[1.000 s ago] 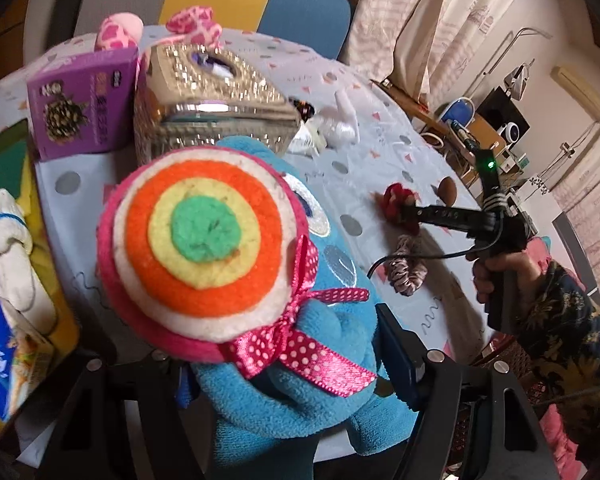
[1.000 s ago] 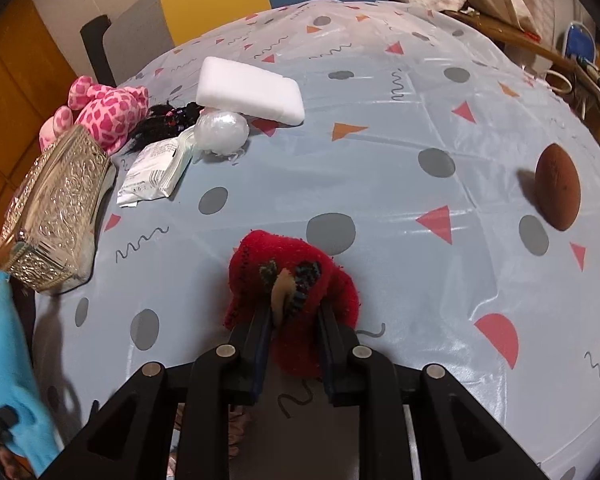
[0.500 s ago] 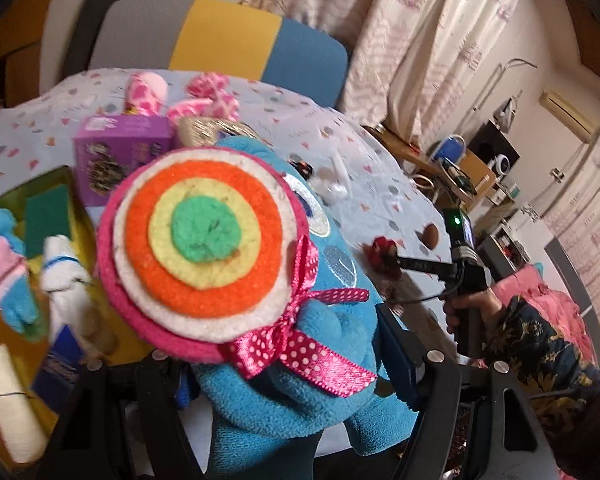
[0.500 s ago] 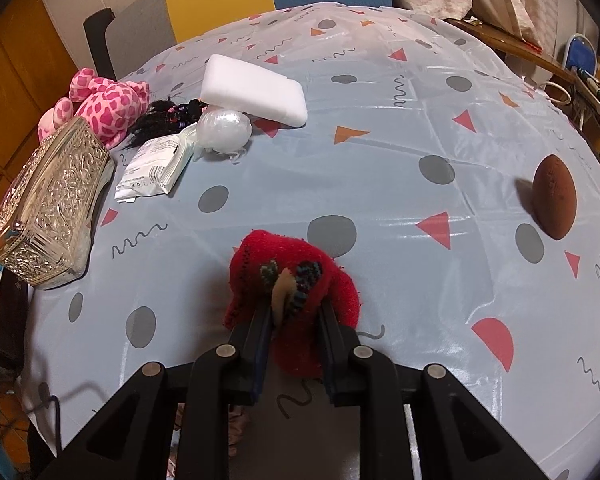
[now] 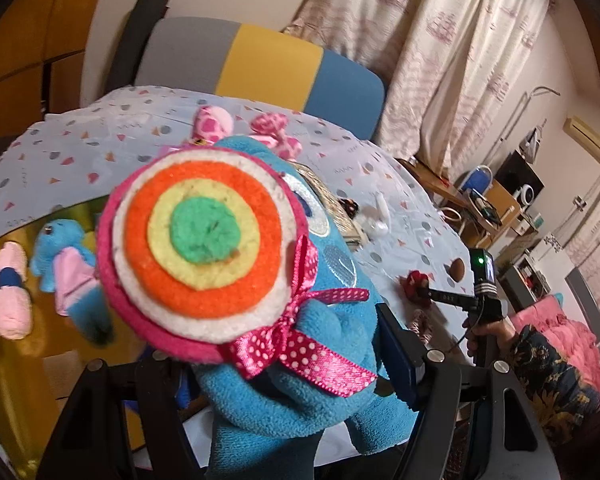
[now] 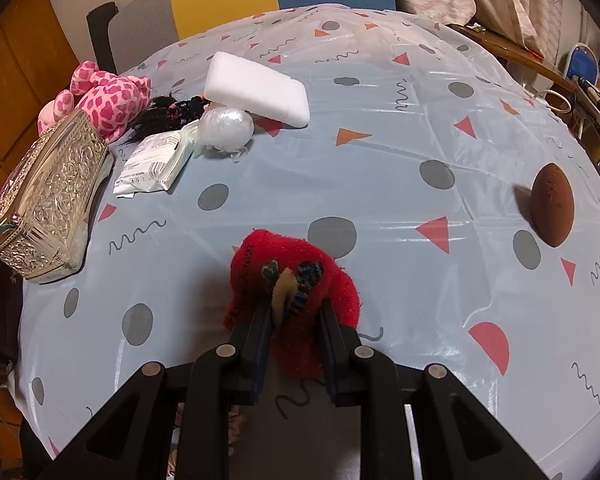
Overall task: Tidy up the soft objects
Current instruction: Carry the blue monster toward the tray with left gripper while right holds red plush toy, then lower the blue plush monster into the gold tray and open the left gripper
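The tabletop [image 6: 380, 152], under a patterned plastic cloth, lies ahead of both pairs of fingers. The left gripper [image 5: 284, 384] has its fingers spread wide and clamped on a blue plush toy [image 5: 300, 392], whose ringed felt disc [image 5: 204, 256] fills the view just beyond them. The right gripper [image 6: 294, 320] has its fingers nearly closed, pinching a red knitted soft piece [image 6: 296, 276] that rests on the tabletop. Ahead to the left sit a white sponge block [image 6: 256, 88] and a pink spotted plush [image 6: 108, 100]; ahead to the right, a brown egg-shaped sponge [image 6: 552, 204].

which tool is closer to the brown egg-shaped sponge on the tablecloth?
Right. The right tool, shut on the red knitted soft item, sits just left of the brown egg-shaped sponge. The left tool holds the blue plush toy farther away.
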The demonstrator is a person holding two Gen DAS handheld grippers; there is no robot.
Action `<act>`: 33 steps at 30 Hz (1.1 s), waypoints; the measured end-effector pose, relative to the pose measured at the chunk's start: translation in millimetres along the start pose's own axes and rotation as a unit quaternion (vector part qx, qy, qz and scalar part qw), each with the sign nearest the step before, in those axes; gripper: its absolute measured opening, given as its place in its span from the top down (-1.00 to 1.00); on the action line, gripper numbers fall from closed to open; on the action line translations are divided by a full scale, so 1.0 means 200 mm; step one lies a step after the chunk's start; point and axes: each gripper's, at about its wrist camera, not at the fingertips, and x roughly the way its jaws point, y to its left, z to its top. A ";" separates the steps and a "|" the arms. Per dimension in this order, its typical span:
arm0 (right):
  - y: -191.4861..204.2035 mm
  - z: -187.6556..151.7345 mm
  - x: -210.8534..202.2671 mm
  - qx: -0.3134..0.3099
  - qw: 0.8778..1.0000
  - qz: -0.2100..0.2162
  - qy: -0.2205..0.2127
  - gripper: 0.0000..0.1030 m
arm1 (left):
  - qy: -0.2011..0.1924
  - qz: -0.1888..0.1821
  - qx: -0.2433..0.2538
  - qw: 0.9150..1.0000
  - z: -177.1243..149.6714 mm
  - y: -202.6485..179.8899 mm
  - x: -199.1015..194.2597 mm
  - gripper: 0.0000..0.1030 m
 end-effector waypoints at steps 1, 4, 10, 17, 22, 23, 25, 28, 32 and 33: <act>0.00 0.00 0.00 -0.001 1.000 0.000 0.000 0.59 | -0.003 0.004 -0.003 1.000 0.00 0.03 -0.03 -0.43; 0.01 0.00 0.00 -0.004 1.000 -0.003 -0.001 0.58 | -0.011 0.028 -0.014 0.999 0.00 0.12 -0.12 -0.43; 0.01 0.00 0.00 -0.009 1.000 -0.008 -0.001 0.58 | -0.022 0.121 -0.045 0.991 -0.04 0.44 -0.30 -0.43; 0.01 0.00 0.00 -0.007 1.000 -0.008 -0.002 0.58 | 0.015 0.206 -0.062 0.976 -0.14 0.78 -0.31 -0.43; 0.01 0.00 0.00 -0.007 1.000 -0.009 -0.003 0.58 | 0.061 0.219 -0.063 0.972 -0.16 0.96 -0.20 -0.53; 0.01 0.00 0.00 -0.008 1.000 -0.010 -0.003 0.58 | 0.072 0.223 -0.063 0.970 -0.16 0.98 -0.17 -0.53; 0.01 0.00 0.00 -0.007 1.000 -0.010 -0.003 0.58 | 0.083 0.230 -0.085 0.966 -0.18 1.04 -0.14 -0.56; 0.01 0.00 0.00 -0.007 1.000 -0.009 -0.003 0.58 | 0.072 0.225 -0.121 0.964 -0.19 1.08 -0.15 -0.59; 0.00 0.00 0.00 -0.006 1.000 -0.008 -0.004 0.58 | 0.042 0.240 -0.146 0.959 -0.18 1.07 -0.22 -0.83; 0.01 0.00 0.00 -0.006 1.000 -0.008 -0.004 0.58 | 0.033 0.241 -0.148 0.959 -0.18 1.06 -0.25 -0.90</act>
